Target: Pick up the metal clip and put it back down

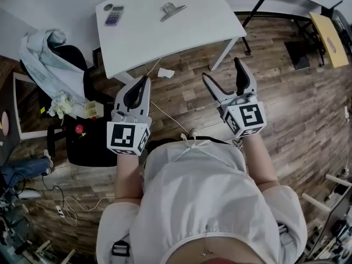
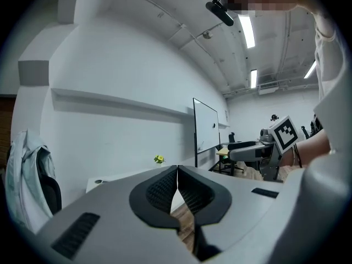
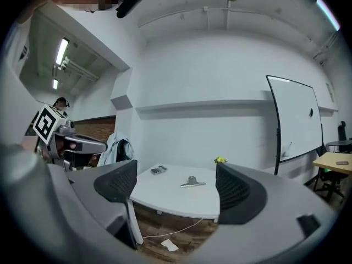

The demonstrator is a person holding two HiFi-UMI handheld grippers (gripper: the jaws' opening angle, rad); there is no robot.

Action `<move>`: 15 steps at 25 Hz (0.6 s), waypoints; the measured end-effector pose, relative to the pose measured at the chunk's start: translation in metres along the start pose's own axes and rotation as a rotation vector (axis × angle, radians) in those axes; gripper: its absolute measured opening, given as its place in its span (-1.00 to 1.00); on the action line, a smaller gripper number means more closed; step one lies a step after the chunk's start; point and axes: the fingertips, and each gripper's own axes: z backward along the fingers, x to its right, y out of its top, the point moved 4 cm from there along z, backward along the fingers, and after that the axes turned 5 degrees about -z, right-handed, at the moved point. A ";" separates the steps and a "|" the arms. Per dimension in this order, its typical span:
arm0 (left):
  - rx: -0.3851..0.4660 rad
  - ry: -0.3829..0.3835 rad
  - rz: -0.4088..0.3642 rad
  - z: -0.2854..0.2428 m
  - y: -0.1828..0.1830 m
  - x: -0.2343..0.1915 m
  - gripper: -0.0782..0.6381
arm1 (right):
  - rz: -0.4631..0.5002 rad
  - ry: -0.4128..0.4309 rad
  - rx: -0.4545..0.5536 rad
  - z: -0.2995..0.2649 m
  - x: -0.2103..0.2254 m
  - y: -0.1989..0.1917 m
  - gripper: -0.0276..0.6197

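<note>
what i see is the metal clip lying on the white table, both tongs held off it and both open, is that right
Not quite: only the right tongs are open. The left tongs are shut and empty, as the left gripper view shows. The metal clip does lie on the white table, with both tongs held off it.

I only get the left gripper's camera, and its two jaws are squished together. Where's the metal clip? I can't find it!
Observer: The metal clip lies flat on the white table, ahead of both grippers. Nothing touches it.
Operator: Is anything else up there?
Observer: Yes, a calculator lies toward the table's left end, apart from the clip.
Operator: Is the other gripper squished shut too?
Observer: No. The right gripper has its jaws wide apart and empty, above the floor, short of the table.
</note>
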 end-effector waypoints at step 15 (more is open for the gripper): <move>-0.072 0.103 0.035 -0.099 -0.021 -0.042 -0.73 | 0.016 0.092 -0.180 -0.128 0.066 -0.024 0.45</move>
